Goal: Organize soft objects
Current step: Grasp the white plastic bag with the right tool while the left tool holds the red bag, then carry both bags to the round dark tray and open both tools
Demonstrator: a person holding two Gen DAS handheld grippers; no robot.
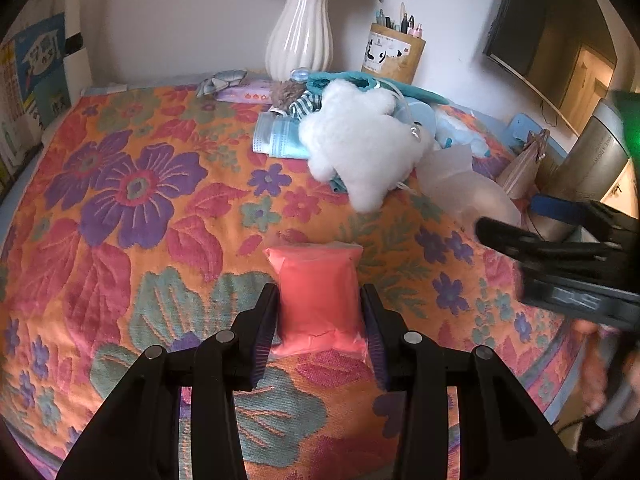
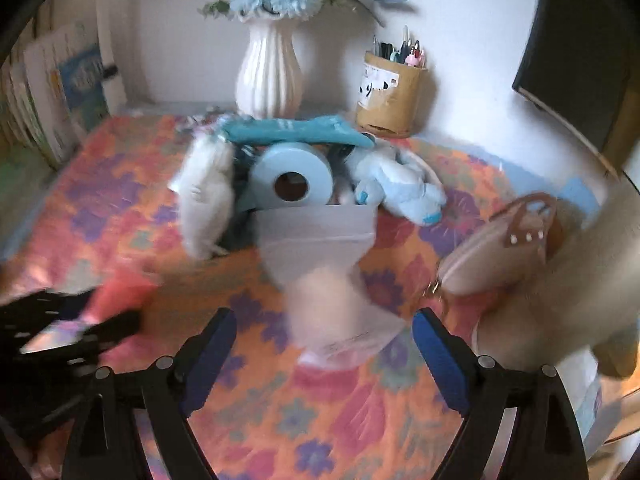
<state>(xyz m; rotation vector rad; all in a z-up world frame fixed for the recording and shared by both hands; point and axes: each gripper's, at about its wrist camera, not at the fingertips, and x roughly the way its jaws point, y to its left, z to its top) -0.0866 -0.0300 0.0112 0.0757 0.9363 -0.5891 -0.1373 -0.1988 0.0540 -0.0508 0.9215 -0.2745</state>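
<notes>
Low in the centre of the left view, the left gripper (image 1: pixel 320 320) clamps a pink soft packet (image 1: pixel 318 300) lying on the floral cloth (image 1: pixel 120 200). The right gripper (image 2: pixel 324 344) gapes wide and empty around a clear plastic bag (image 2: pixel 340 320). Next, I judge, the packet must be lifted toward the pile of soft things (image 1: pixel 360 148) upper right of centre.
</notes>
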